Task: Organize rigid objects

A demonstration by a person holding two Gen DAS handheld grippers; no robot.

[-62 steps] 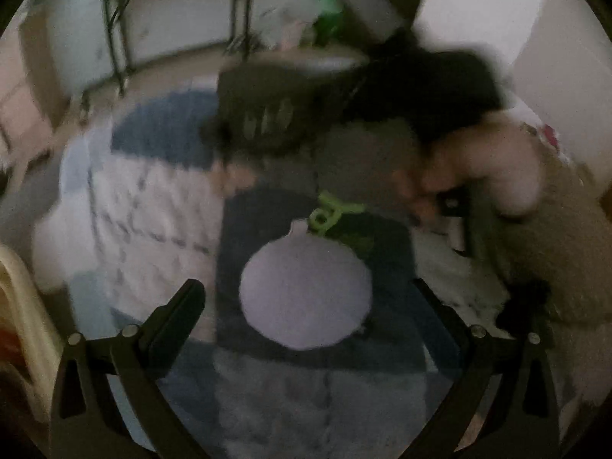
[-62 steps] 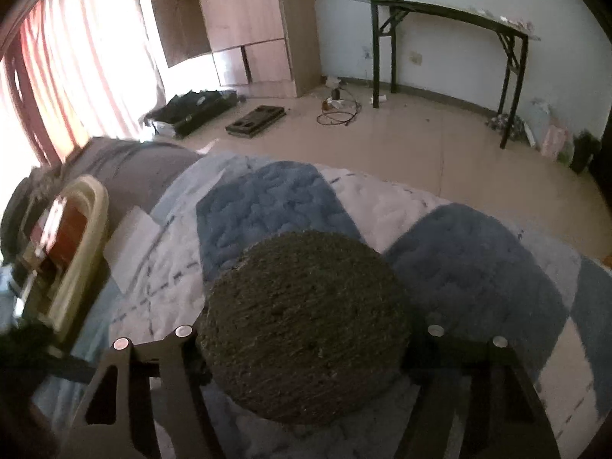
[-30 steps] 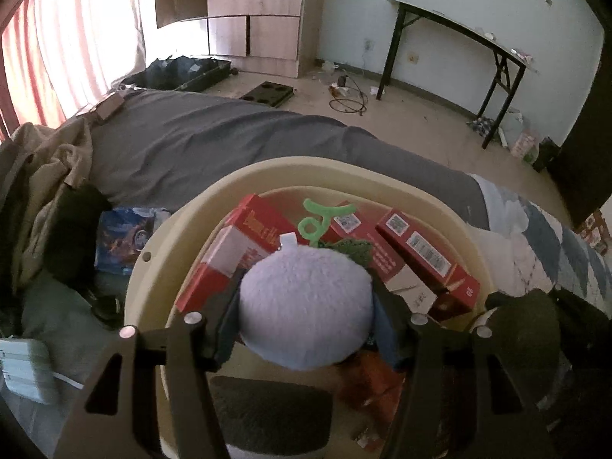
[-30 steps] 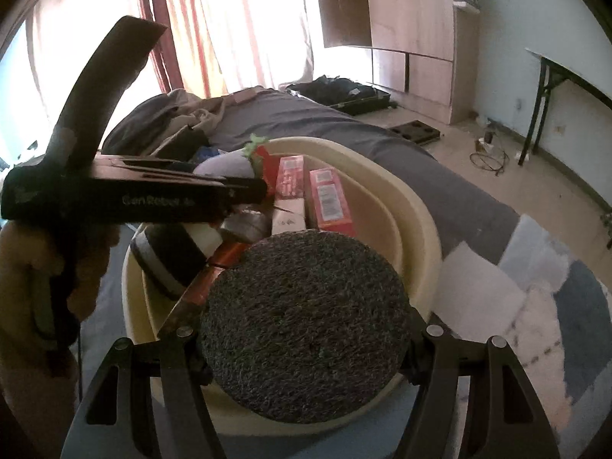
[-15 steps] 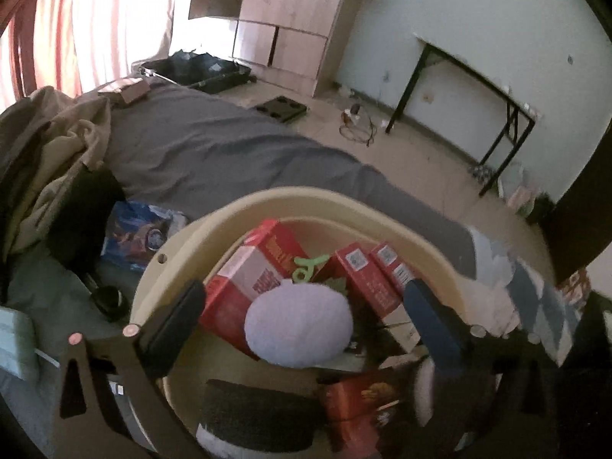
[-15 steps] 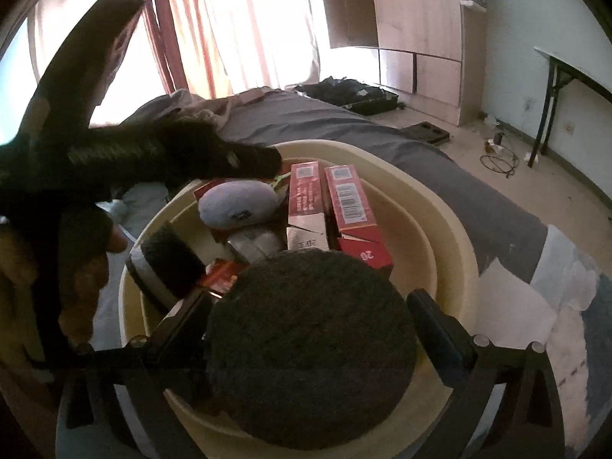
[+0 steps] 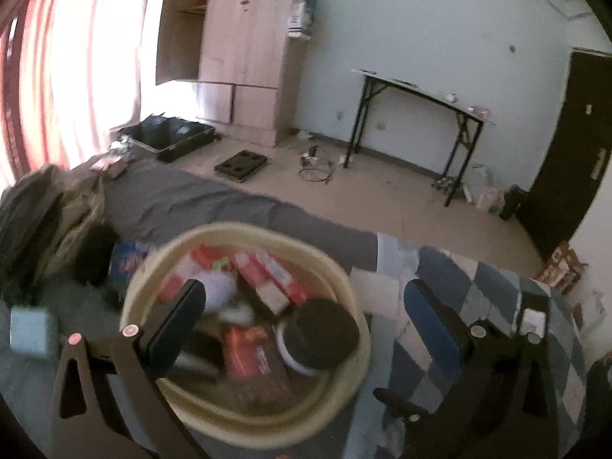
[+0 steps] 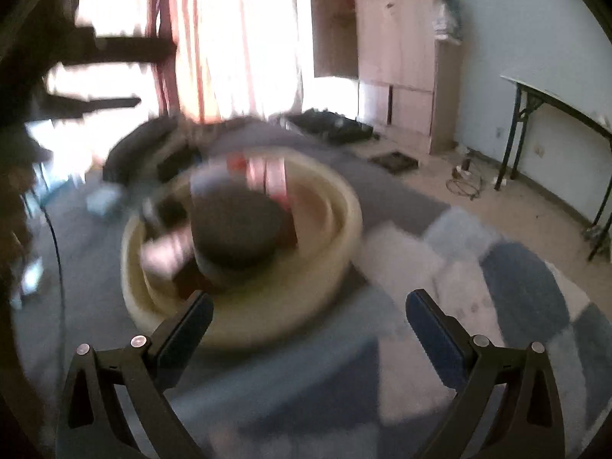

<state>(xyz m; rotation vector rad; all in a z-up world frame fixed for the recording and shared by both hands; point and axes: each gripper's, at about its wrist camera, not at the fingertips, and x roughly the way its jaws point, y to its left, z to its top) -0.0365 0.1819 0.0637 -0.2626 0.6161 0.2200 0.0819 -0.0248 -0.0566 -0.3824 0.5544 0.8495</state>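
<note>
A cream round basin (image 7: 346,288) sits on the bed, also in the right wrist view (image 8: 344,206). It holds red boxes (image 7: 267,279), a pale lavender ball (image 7: 218,290) and a dark round scouring pad (image 7: 321,332), which also shows blurred in the right wrist view (image 8: 237,229). My left gripper (image 7: 302,306) is open and empty above the basin. My right gripper (image 8: 306,313) is open and empty, raised in front of the basin.
A blue and white checked blanket (image 7: 478,287) covers the bed to the right. A grey sheet (image 7: 199,202) and bundled clothes (image 7: 42,214) lie to the left. A black folding table (image 7: 417,99), a wooden wardrobe (image 7: 244,46) and a dark door (image 7: 573,145) stand across the floor.
Both grippers opened and let go: the lavender ball and the dark pad now lie in the basin. Both grippers have pulled up and back from it.
</note>
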